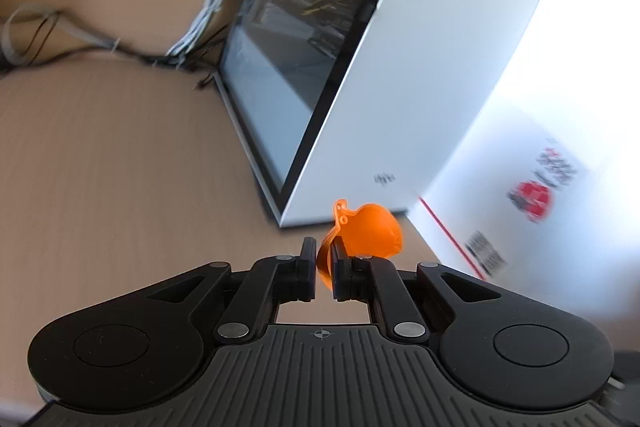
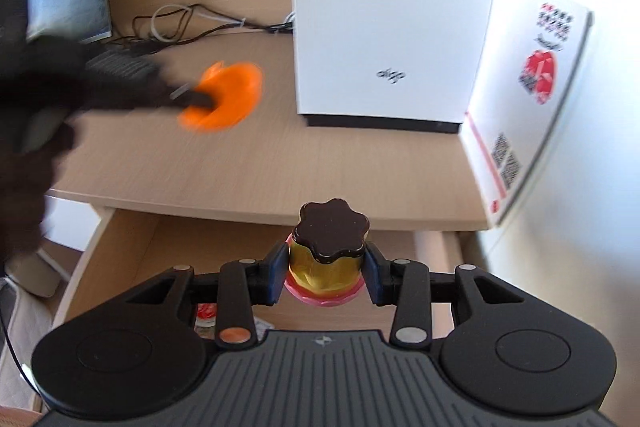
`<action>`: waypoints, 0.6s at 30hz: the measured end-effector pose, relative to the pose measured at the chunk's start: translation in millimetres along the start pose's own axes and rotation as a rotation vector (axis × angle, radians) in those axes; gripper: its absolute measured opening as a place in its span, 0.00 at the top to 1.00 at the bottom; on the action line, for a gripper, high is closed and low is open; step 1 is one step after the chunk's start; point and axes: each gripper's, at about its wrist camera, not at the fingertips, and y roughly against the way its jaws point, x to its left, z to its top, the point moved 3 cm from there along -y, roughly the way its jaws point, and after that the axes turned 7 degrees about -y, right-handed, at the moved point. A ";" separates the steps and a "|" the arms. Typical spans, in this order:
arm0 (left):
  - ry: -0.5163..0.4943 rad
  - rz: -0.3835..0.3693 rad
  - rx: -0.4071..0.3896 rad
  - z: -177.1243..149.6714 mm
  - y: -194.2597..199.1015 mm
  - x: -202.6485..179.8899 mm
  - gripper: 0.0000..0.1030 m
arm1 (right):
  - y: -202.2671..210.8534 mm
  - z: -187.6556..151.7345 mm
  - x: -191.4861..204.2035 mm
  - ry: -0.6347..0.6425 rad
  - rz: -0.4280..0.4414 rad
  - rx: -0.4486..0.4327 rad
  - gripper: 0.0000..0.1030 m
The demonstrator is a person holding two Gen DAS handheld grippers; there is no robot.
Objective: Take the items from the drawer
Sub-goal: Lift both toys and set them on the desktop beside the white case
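— Colour and form of the two held items?

— Translucent orange plastic piece (image 1: 366, 233) is pinched by the nearly closed left gripper (image 1: 322, 263) above the desk (image 1: 120, 155). A gold jar (image 2: 326, 263), dark scalloped lid, pink base, is clamped by the right gripper (image 2: 326, 267).

— Seen only from the right wrist?

— One open drawer (image 2: 132, 247) under the jar; one white box (image 2: 392, 15) is seen in both.

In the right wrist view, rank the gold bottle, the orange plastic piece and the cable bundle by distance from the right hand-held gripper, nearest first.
1. Gold bottle: clamped in the right hand-held gripper.
2. Orange plastic piece: ahead-left, above the desk.
3. Cable bundle: far left, at the desk's back.
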 end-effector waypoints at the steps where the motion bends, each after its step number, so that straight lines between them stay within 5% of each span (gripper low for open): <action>1: 0.003 0.014 0.023 1.3 -19.1 -1.1 0.90 | -0.7 1.7 -2.0 0.002 -0.007 -0.005 0.62; 8: -0.007 0.144 0.148 -24.2 -81.9 1.2 0.82 | -14.8 16.7 -23.1 -0.024 -0.045 -0.030 0.62; 18: 0.102 0.173 0.069 -45.8 16.0 31.4 0.82 | -96.6 69.4 -32.8 -0.019 -0.062 -0.090 0.62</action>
